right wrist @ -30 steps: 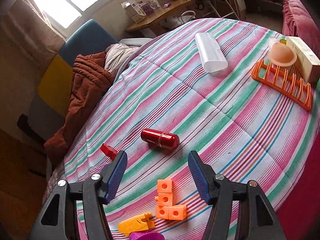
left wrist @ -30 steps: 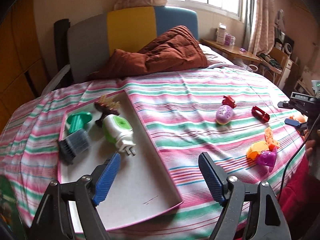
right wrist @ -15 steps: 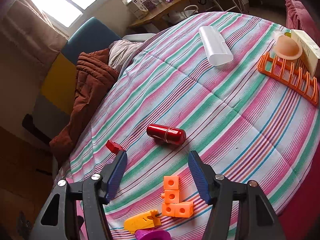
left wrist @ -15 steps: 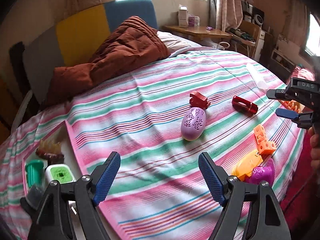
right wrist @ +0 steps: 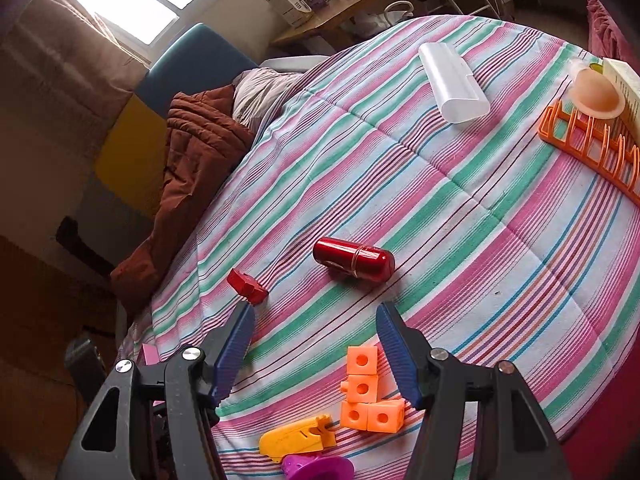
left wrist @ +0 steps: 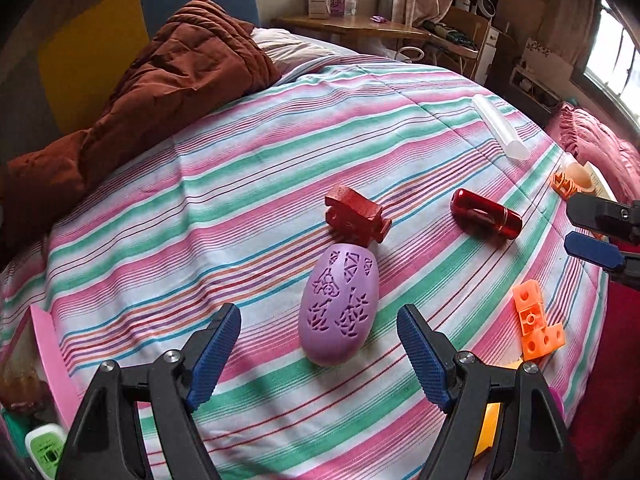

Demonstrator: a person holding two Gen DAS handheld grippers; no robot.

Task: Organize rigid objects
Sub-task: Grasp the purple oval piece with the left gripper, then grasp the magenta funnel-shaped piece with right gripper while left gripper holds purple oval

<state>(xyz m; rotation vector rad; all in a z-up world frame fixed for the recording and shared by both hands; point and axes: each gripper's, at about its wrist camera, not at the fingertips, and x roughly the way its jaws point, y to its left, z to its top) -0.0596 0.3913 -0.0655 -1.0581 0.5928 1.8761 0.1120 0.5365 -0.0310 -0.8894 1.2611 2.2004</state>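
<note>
On the striped bedspread (left wrist: 248,184), toys scattered all over. Left tool (left wrist: 319,344) hanging over the bed with blue pads spread wide, nothing gripped, purple egg-shaped case (left wrist: 339,307) with cut-out patterns lying just ahead between the two fingers but not touched. Right behind the egg, nearly touching its far end: red wooden block (left wrist: 356,218). Further right, a glossy red capsule case (left wrist: 485,214) on its side, well apart from the block. Orange linked cubes (left wrist: 536,325) near the right edge, in an L shape. Translucent white case (left wrist: 500,126) farther back, on its own. Pink tray edge (left wrist: 52,356) poking in at far left, with a green-and-white plug-in gadget (left wrist: 45,448) at the bottom corner. Rumpled brown quilt (left wrist: 160,92) heaped at the head of the bed.

Right tool (right wrist: 316,344) also open, about half spread, empty, hovering above the bedspread with the orange cubes right under the right finger. Below the cubes a yellow plastic piece (right wrist: 296,438), and a purple plastic thing (right wrist: 318,468) cut off by the bottom edge, can't tell what exactly. Red capsule lying ahead of the fingertips, red block off to the left just past the left finger's tip. Over at the far right: orange rack (right wrist: 592,144) with a peach-coloured dome-shaped piece (right wrist: 596,94) resting on it and a pale box (right wrist: 624,88) leaning alongside. Right tool also visible from the left camera, at the right edge, jaws apart.
</note>
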